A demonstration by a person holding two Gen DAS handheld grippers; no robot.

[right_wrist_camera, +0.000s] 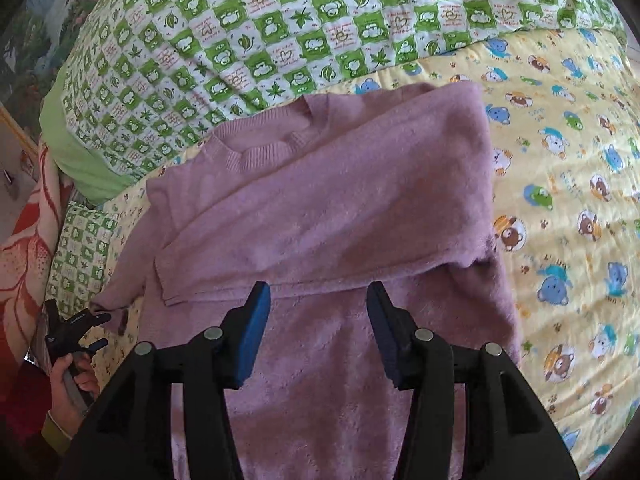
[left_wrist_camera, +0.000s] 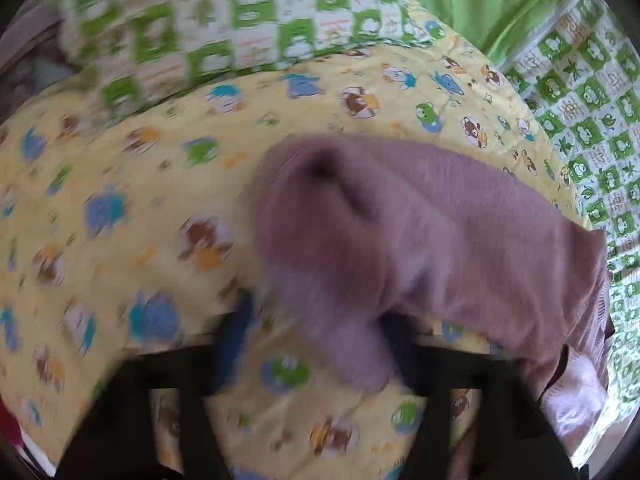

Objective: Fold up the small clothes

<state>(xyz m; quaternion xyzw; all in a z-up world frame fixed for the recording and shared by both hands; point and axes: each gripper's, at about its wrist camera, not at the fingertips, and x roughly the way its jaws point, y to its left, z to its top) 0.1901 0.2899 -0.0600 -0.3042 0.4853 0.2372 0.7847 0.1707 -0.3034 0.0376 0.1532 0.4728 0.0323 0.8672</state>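
Observation:
A pink knit sweater (right_wrist_camera: 320,208) lies on a yellow animal-print quilt (right_wrist_camera: 568,200), collar (right_wrist_camera: 272,148) toward the far side. One side and sleeve are folded across its body. My right gripper (right_wrist_camera: 318,296) hovers over the sweater's lower part, open, with nothing between its blue pads. In the blurred left wrist view, a pink sleeve (left_wrist_camera: 400,232) ends in a cuff (left_wrist_camera: 352,360) that hangs over the right finger of my left gripper (left_wrist_camera: 314,312). Its jaws stand apart and quilt shows between them. The right wrist view shows the left gripper (right_wrist_camera: 102,330) at the sweater's left edge, held by a hand (right_wrist_camera: 68,384).
A green-and-white checked quilt (right_wrist_camera: 320,20) is bunched along the far side, with a plain green pillow (right_wrist_camera: 80,168) at its left end. A red flowered blanket (right_wrist_camera: 24,248) lies at the left edge. The yellow quilt (left_wrist_camera: 120,200) stretches wide to the left in the left wrist view.

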